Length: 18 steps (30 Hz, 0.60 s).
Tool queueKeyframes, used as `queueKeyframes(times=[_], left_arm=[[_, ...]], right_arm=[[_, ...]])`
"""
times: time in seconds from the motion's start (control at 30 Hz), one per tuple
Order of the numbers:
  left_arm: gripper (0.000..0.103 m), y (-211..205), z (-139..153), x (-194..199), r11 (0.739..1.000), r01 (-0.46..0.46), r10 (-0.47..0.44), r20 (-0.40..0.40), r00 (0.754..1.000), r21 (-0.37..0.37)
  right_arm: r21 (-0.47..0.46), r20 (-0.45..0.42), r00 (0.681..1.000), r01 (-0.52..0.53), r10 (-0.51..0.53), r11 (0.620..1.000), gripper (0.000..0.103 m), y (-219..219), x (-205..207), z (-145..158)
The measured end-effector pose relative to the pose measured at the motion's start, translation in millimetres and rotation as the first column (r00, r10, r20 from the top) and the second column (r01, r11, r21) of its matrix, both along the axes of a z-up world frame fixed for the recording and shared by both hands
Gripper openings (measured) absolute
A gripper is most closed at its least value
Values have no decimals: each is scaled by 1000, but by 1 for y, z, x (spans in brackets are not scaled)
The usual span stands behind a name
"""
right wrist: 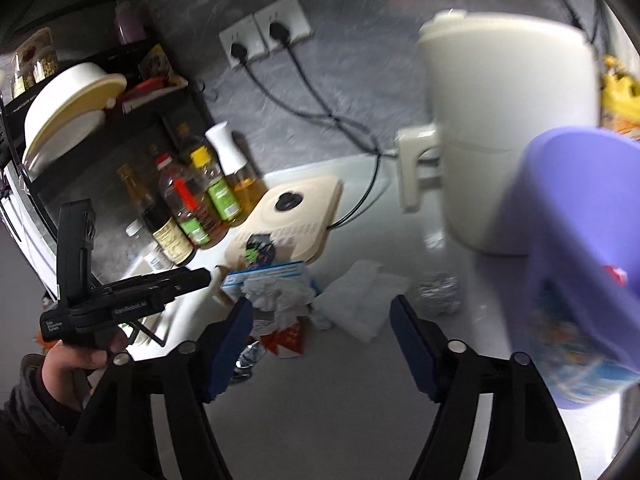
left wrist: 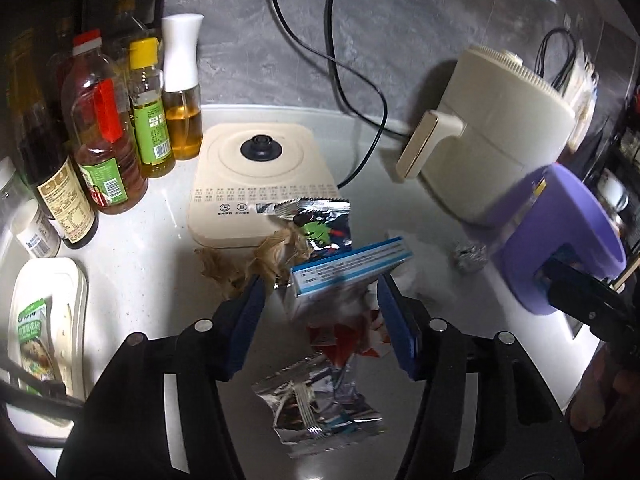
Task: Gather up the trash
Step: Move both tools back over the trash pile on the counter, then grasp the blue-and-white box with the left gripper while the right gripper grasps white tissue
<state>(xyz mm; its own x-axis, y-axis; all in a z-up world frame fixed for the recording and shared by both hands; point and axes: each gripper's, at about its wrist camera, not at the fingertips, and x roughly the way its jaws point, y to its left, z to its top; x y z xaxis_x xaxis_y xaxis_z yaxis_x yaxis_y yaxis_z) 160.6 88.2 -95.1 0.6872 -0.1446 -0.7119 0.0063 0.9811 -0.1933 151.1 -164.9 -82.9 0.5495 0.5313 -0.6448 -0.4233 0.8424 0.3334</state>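
Your left gripper (left wrist: 320,312) hangs over a heap of litter on the white counter (left wrist: 160,272), its blue-padded jaws spread wide with nothing between the pads. The blue-and-white carton (left wrist: 352,270) lies just beyond the tips, on top of a clear wrapper with red print (left wrist: 344,332). Near the camera, a crumpled silver foil packet (left wrist: 316,412) sits between the finger bases. Farther off, a silver snack bag with a green cartoon face (left wrist: 316,224) rests against the near edge of the cream appliance base (left wrist: 256,184), with brown papery scraps (left wrist: 248,264) to its left.

Your right gripper (right wrist: 320,332) hovers nearer, jaws likewise wide apart and empty. Between its tips and beyond lies a white tissue (right wrist: 360,296); a foil ball (right wrist: 438,292) sits to its right. The purple bin (right wrist: 580,264), blurred, fills the right side, close to the cream air fryer (right wrist: 504,120). How the bin is supported cannot be made out.

Oil and sauce bottles (left wrist: 120,128) line the far left by the grey wall (left wrist: 400,40).
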Motion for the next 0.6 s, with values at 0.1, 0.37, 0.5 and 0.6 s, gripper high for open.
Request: queueKeyframes(times=[0.1, 0.37, 0.5, 0.6], left_arm=[[59, 3, -7, 8, 1000, 7, -7, -28, 1000, -1], [59, 9, -13, 23, 1000, 16, -16, -50, 999, 2], [59, 11, -11, 25, 1000, 21, -21, -53, 998, -13], [59, 10, -10, 25, 1000, 25, -25, -51, 998, -9]], right_arm=[[10, -39, 998, -41, 42, 999, 63, 15, 11, -11], [3, -92, 987, -130, 129, 992, 54, 60, 34, -38], [-9, -101, 984, -146, 145, 989, 53, 72, 42, -48], [-15, -116, 978, -174, 171, 985, 31, 81, 51, -57]])
